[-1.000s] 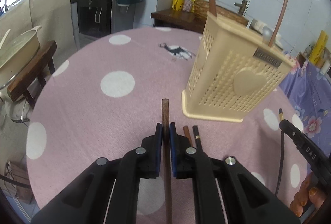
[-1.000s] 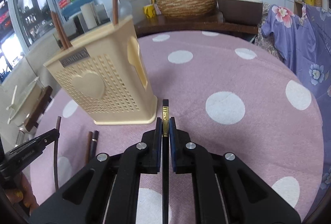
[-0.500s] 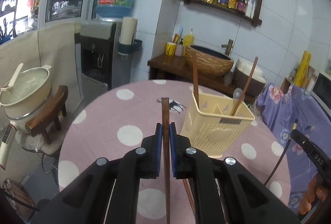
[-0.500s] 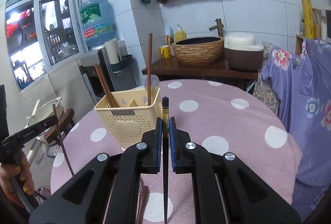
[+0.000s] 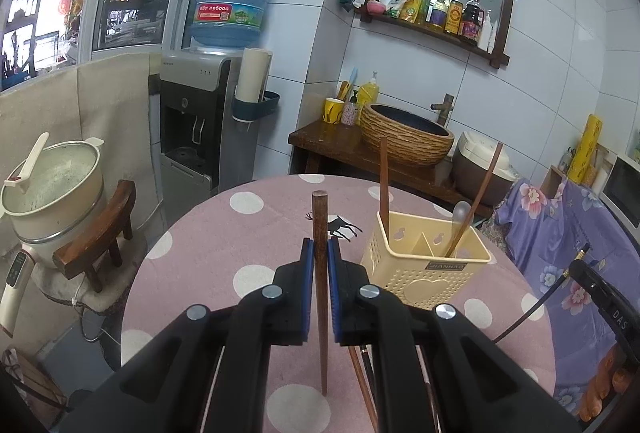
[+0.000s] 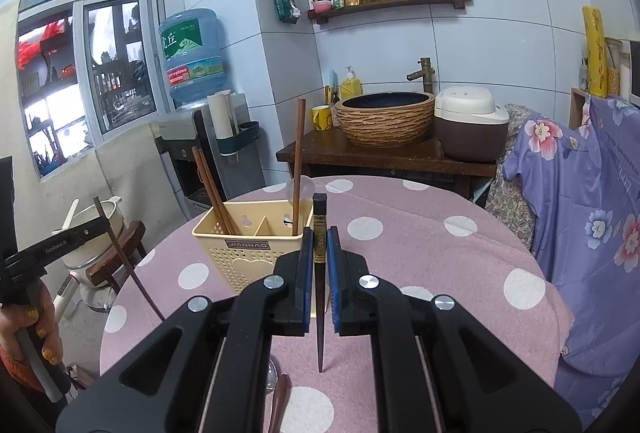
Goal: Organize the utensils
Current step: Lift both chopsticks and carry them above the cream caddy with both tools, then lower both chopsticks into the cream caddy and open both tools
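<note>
Left hand-held gripper (image 5: 320, 265), centre of the left wrist view, clamped on a brown wooden chopstick (image 5: 319, 253) that stands roughly upright between the blue pads, its lower tip hanging clear of the cloth; right hand-held gripper (image 6: 319, 257), centre of the right wrist view, clamped likewise on a dark chopstick with a gold band (image 6: 319, 245); both held above the surface, neither yet over the holder. Cream utensil holder (image 5: 428, 265), right of centre in the left view, already carries several brown chopsticks and a translucent spoon (image 5: 462, 213) in its compartments, so judged partly done; left to do: the two held sticks into the holder, plus at least two more chopsticks lying on the cloth (image 5: 360, 373) low in the frame, partly hidden behind the gripper body, count uncertain. Surface: round, covered in a pink cloth with white dots (image 5: 248, 241). Room: white tiled walls; water dispenser with blue bottle (image 5: 232, 1) upper left; woven basin (image 5: 404, 137) on a dark wooden stand behind the surface; wall shelf of bottles (image 5: 440, 13) upper right; rice cooker (image 6: 472, 121); purple floral cloth (image 6: 580, 193) at the right edge; pot on a wooden stool (image 5: 52, 189) at left.
</note>
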`<move>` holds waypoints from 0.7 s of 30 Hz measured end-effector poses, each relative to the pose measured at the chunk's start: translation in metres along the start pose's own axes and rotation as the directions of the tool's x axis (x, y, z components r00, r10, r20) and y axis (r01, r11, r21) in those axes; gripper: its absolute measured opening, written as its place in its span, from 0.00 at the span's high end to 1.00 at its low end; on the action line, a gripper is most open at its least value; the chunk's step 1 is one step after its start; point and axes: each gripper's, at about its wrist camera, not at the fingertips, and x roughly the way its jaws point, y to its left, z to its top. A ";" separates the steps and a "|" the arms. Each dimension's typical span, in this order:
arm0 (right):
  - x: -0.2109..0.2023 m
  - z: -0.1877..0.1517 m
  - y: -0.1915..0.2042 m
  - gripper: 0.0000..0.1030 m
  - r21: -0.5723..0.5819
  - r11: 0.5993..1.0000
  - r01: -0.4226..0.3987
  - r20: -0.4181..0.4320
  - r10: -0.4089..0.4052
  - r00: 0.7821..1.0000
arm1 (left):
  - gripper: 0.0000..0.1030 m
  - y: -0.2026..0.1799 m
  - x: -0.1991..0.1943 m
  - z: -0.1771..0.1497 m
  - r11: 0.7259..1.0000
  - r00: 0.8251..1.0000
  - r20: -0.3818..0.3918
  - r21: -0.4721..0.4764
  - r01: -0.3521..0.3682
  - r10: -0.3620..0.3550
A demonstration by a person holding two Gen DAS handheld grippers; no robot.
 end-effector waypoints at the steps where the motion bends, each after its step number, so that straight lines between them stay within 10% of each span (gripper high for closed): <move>1: 0.001 0.001 0.001 0.93 -0.003 1.000 -0.001 -0.002 0.001 1.000 | 0.92 0.000 0.000 0.001 1.000 1.000 0.001 0.003 0.000 0.000; 21: -0.005 0.059 0.023 0.93 -0.028 0.994 -0.106 -0.016 0.106 0.994 | 0.92 -0.016 -0.023 0.061 0.994 0.995 0.028 0.051 0.094 -0.095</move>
